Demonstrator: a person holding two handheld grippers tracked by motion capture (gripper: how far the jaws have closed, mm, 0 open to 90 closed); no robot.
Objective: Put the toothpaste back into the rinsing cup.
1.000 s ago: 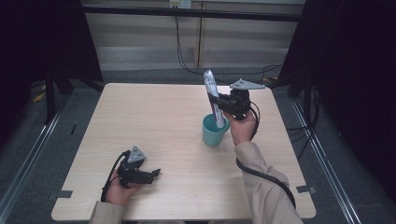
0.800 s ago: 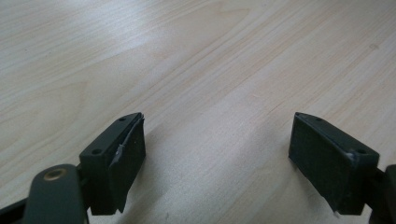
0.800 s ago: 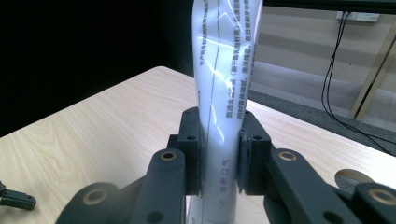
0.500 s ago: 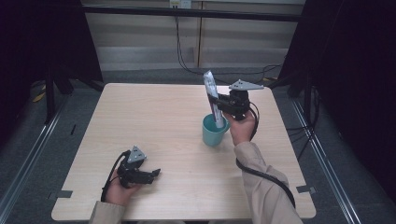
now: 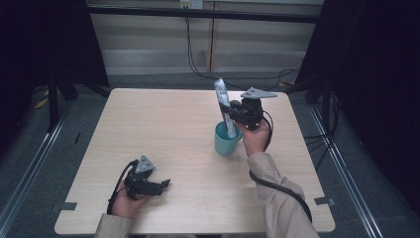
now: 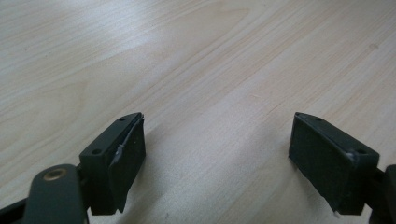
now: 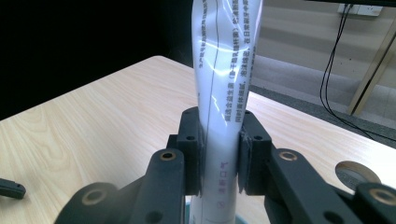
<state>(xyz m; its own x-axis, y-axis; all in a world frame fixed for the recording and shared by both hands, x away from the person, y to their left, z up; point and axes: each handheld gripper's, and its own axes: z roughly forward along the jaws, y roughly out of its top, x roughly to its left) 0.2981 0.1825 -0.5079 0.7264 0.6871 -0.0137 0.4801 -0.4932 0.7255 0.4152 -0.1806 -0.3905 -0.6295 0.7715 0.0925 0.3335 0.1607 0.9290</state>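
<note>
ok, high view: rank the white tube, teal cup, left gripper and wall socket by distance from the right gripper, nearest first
1. white tube: clamped in the right gripper fingers, upright.
2. teal cup: just below the gripper, with the tube's lower end inside.
3. left gripper: near table edge, left side, resting open.
4. wall socket: on the back wall, beyond the table.

Glossy white plastic tube, smooth teal cup — matt pale wood-grain table.
</note>
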